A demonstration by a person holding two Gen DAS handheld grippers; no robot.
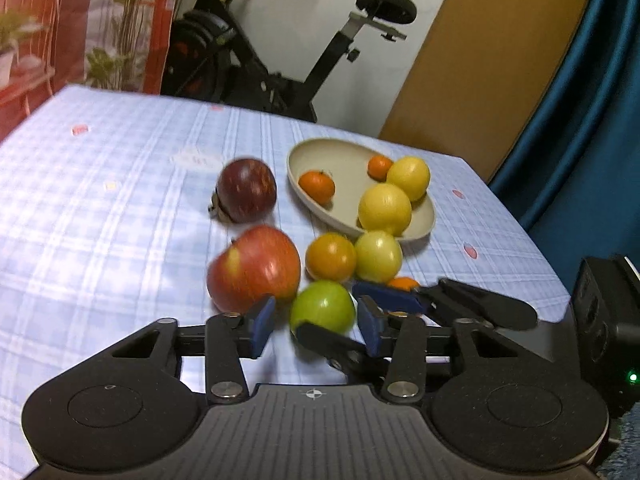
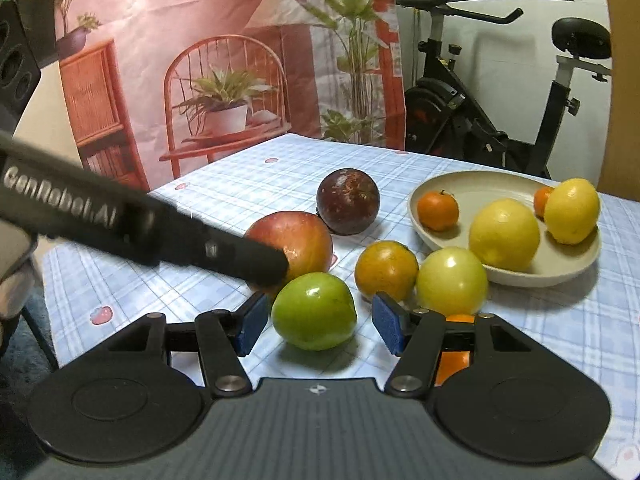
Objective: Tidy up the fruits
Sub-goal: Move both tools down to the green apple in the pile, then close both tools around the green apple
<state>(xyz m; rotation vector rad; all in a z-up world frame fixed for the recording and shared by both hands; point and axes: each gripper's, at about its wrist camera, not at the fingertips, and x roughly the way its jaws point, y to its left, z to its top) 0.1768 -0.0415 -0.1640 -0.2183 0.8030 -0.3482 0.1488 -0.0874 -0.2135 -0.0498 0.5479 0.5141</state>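
A green apple (image 2: pixel 314 310) lies on the checked tablecloth between the blue pads of my right gripper (image 2: pixel 320 322), with a gap on each side. My left gripper (image 1: pixel 316 320) faces the same green apple (image 1: pixel 322 308) from the other side, pads apart and touching nothing. Its left pad is close to the red apple (image 1: pixel 254 268). The right gripper's fingers (image 1: pixel 480 304) cross in front of it. An orange fruit (image 2: pixel 386 270) and a yellow-green apple (image 2: pixel 452 280) lie just beyond. The beige plate (image 2: pixel 460 178) holds two lemons and two mandarins.
A dark red apple (image 2: pixel 347 201) sits behind the red apple (image 2: pixel 300 236). A small orange (image 2: pixel 454 356) lies under my right gripper's linkage. The left gripper's finger (image 2: pixel 240 252) reaches in from the left. An exercise bike (image 2: pixel 500 120) stands past the table's far edge.
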